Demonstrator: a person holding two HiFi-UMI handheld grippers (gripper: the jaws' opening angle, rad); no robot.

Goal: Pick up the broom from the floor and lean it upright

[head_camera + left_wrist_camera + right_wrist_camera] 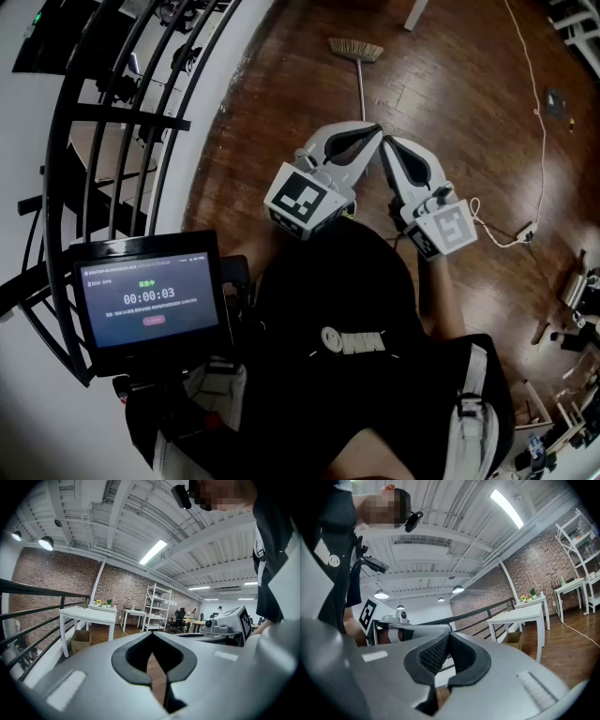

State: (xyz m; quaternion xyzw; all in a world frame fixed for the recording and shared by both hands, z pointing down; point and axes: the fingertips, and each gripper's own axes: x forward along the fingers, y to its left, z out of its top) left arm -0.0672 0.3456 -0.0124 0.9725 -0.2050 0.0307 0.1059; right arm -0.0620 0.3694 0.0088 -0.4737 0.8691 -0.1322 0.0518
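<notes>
Both grippers are pressed together and empty. The left gripper [372, 132] and the right gripper [388, 144] are held side by side in front of the person, their tips almost meeting in the head view. In each gripper view the dark pads close on one another with nothing between them. Those views look out level across a brick-walled room with white tables, not down at the floor.

The task has not begun. The straw-bristled broom with a thin pale handle [359, 82] lies flat on the dark wooden plank floor [450, 84], bristle head pointing away from the person. Its handle runs back toward the grippers, and the near end passes out of sight behind their tips in the head view. Neither gripper touches it; they seem to hang well above it.

Everything remains to be done: lowering a gripper to the handle, spreading the jaws, closing on it, lifting, and leaning the broom upright. The black metal railing [122, 122] to the left looks a likely support.
</notes>
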